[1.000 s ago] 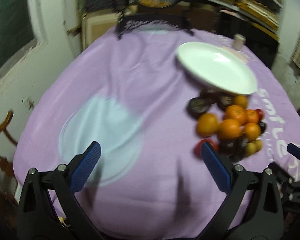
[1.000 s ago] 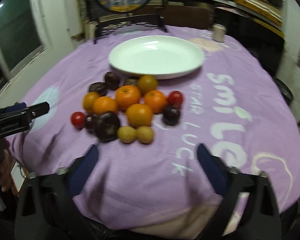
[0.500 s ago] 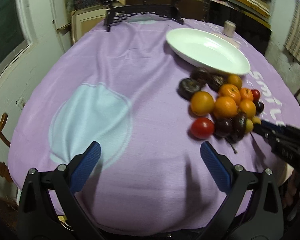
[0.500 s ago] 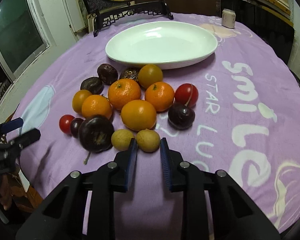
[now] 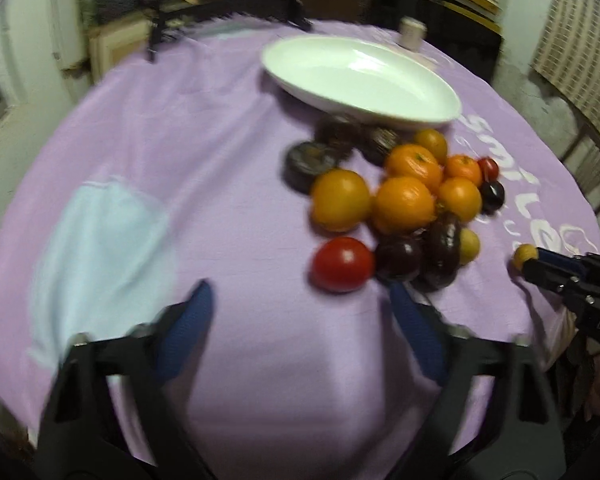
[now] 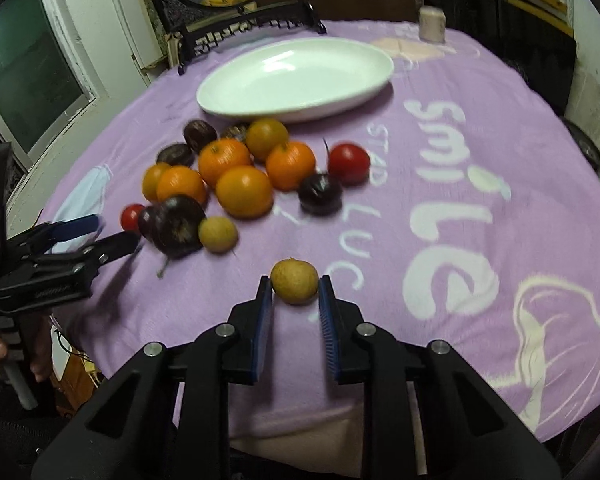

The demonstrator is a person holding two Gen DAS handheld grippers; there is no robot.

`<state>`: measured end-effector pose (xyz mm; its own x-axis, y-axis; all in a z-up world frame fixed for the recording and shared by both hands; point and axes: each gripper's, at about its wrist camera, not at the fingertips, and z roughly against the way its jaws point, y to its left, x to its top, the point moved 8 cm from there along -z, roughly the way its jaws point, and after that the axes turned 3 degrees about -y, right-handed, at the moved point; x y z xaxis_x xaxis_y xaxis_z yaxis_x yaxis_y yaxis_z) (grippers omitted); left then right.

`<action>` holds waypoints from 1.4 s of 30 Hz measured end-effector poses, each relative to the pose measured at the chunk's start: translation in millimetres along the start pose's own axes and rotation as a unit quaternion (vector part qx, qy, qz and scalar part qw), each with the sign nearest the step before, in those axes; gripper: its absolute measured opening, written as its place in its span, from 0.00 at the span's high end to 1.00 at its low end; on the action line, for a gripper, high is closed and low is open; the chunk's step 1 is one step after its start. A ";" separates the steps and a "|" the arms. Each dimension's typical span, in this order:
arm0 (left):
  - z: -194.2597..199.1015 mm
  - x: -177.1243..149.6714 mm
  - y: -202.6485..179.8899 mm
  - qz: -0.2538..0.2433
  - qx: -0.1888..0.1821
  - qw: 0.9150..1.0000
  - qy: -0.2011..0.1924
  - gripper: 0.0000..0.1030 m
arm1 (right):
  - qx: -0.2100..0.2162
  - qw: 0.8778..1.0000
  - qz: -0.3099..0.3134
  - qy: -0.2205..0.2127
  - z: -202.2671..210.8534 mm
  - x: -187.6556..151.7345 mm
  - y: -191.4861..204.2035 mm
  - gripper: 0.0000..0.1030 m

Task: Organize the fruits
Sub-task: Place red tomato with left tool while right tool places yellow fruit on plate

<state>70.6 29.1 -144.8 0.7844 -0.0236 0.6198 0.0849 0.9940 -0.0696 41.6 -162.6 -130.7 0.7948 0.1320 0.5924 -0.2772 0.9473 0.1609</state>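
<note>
My right gripper is shut on a small yellow-brown fruit and holds it near the table's front, apart from the pile; both also show in the left wrist view. A pile of oranges, dark plums, red tomatoes and another small yellow fruit lies on the purple cloth. A white oval plate stands empty behind the pile. My left gripper is open and empty, close in front of a red tomato.
The round table has a purple cloth printed with white letters. A small pale cup stands at the far edge. A black carved stand with a round painted screen is behind the plate. A pale blue patch marks the cloth's left.
My right gripper closed on the small yellow fruit and drew it back out of the pile. My left gripper moved right, closer to the fruit.
</note>
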 end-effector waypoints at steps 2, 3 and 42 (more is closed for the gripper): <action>-3.5 4.2 -3.1 -0.019 0.012 1.000 -0.014 0.35 | 0.006 1.000 -0.006 -0.002 -0.6 -0.9 -1.0 0.76; -4.2 6.3 -4.3 -0.023 0.009 1.000 -0.018 0.41 | 0.006 1.000 -0.006 -0.002 -0.3 -0.4 -1.1 0.76; -136.6 266.5 -10.0 0.057 -0.048 0.997 0.027 0.69 | -0.015 0.998 0.061 0.006 -147.4 258.5 -21.7 0.75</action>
<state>362.8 -1.8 -85.7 0.8244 0.0814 0.5602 0.0483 0.9759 -0.2130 332.7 -106.1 -97.5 0.7625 0.2491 0.5972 -0.3548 0.9327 0.0640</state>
